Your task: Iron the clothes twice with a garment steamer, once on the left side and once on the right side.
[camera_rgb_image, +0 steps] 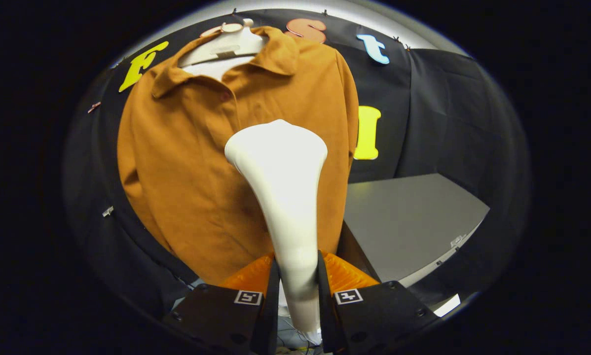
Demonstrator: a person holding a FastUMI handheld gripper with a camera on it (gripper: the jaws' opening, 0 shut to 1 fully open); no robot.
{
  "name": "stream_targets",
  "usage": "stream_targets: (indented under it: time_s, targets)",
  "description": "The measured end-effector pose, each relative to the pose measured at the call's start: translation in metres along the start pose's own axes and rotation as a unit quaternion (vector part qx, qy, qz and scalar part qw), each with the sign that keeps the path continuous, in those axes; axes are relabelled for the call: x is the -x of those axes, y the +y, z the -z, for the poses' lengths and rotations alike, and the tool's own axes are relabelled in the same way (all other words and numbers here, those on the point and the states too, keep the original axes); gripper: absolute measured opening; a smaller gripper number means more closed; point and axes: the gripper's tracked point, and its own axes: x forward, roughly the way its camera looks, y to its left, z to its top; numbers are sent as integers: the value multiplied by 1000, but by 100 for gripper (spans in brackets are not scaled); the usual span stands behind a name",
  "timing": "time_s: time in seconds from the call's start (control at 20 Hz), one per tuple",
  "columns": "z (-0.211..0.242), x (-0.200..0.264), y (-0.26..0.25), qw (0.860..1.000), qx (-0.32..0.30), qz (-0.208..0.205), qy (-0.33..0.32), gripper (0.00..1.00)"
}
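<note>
Gripper view, and the tongs (295, 276) are clamped on the steamer (283, 187), both fingers (256, 276) pressing its white handle from either side. The steamer stands up between them, its broad head lifted toward the shirt (187, 172) just ahead. The shirt hangs on a hanger (226, 44) against the booth wall, brown, collar up top, placket running down beside the steamer head. Whether the head touches the cloth, I cannot tell. It sits near the middle of the shirt, toward the side next to the grey surface (409, 222). By my reading neither pass can be counted done from here; both sides are left.
</note>
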Motion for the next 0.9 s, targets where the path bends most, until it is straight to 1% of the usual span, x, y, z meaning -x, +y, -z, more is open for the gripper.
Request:
stream_targets:
  time_s: [0.2, 0.4, 0.7, 0.9]
  targets:
    - [-34, 15, 47, 999, 6, -32, -39, 38]
    - [-42, 22, 86, 997, 15, -55, -53, 38]
    - [-33, 14, 121, 997, 21, -61, -38, 38]
    - [-12, -10, 132, 999, 28, -45, -7, 38]
